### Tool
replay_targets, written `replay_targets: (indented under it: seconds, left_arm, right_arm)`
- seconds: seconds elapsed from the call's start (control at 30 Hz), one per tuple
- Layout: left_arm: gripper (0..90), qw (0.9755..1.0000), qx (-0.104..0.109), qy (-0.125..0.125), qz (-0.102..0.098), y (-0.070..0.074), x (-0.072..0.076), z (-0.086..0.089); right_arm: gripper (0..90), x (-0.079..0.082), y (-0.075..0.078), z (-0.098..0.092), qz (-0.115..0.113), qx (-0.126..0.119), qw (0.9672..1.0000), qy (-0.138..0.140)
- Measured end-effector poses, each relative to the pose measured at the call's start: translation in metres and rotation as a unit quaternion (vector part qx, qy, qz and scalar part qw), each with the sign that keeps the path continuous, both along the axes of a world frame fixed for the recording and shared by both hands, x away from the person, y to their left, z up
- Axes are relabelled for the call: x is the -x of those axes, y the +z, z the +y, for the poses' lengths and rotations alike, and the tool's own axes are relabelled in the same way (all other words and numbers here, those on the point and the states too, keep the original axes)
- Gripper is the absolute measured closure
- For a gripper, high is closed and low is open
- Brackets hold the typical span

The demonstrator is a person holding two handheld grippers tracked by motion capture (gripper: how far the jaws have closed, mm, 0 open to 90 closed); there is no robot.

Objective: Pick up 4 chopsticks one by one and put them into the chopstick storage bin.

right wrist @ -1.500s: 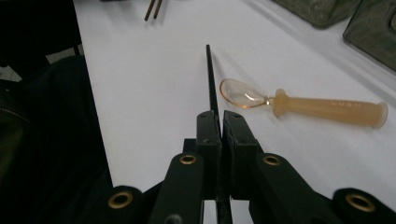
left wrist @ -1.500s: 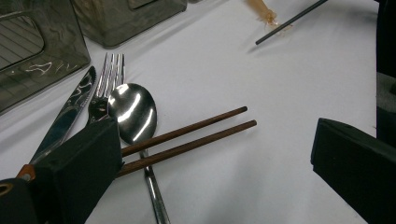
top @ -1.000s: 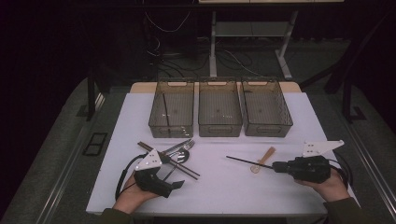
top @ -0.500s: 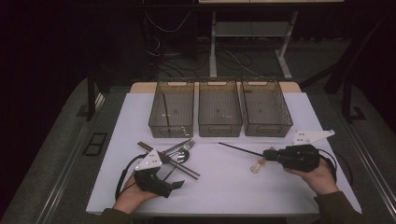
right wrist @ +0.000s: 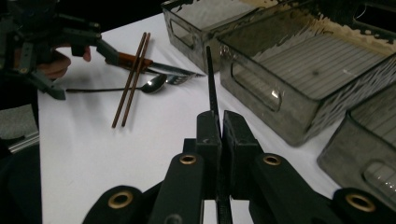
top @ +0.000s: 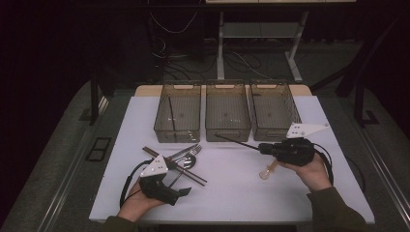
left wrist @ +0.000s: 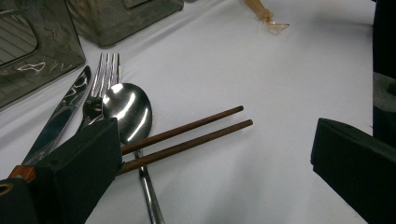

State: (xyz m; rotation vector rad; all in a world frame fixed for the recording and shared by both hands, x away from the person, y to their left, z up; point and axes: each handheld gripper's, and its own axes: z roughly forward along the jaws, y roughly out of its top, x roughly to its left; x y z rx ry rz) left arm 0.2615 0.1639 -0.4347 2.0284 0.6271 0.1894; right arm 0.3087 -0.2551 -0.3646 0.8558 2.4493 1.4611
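My right gripper [top: 264, 148] is shut on a thin black chopstick [top: 238, 142], which it holds a little above the white table, pointing left across the front of the middle bin [top: 227, 132]. In the right gripper view the jaws [right wrist: 219, 122] pinch that stick [right wrist: 209, 77] and it runs on toward the bins. My left gripper [top: 175, 181] rests open at the front left, beside a pile of cutlery. Its view shows two brown chopsticks [left wrist: 191, 136], a spoon [left wrist: 127, 111], a fork [left wrist: 104, 70] and a knife [left wrist: 60, 114] between and ahead of the wide jaws.
Three clear bins stand in a row at the back; the left bin [top: 177, 133] holds one black stick [top: 170, 115], and the right bin [top: 274, 133] stands beyond my right hand. A small wooden spoon [top: 267, 169] lies on the table under the right hand.
The right gripper has carried the black chopstick leftward and toward the bins, rising slightly. The left gripper and the cutlery pile have stayed put.
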Motion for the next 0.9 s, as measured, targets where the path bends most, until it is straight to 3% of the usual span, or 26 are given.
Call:
replay_targets:
  seconds: [0.9]
  left_arm:
    - [1.4, 1.0000, -0.001, 0.002, -0.001, 0.001, 0.002, -0.001]
  right_arm:
    - [85.8, -0.059, 0.023, 0.074, 0.001, 0.003, 0.9979, -0.065]
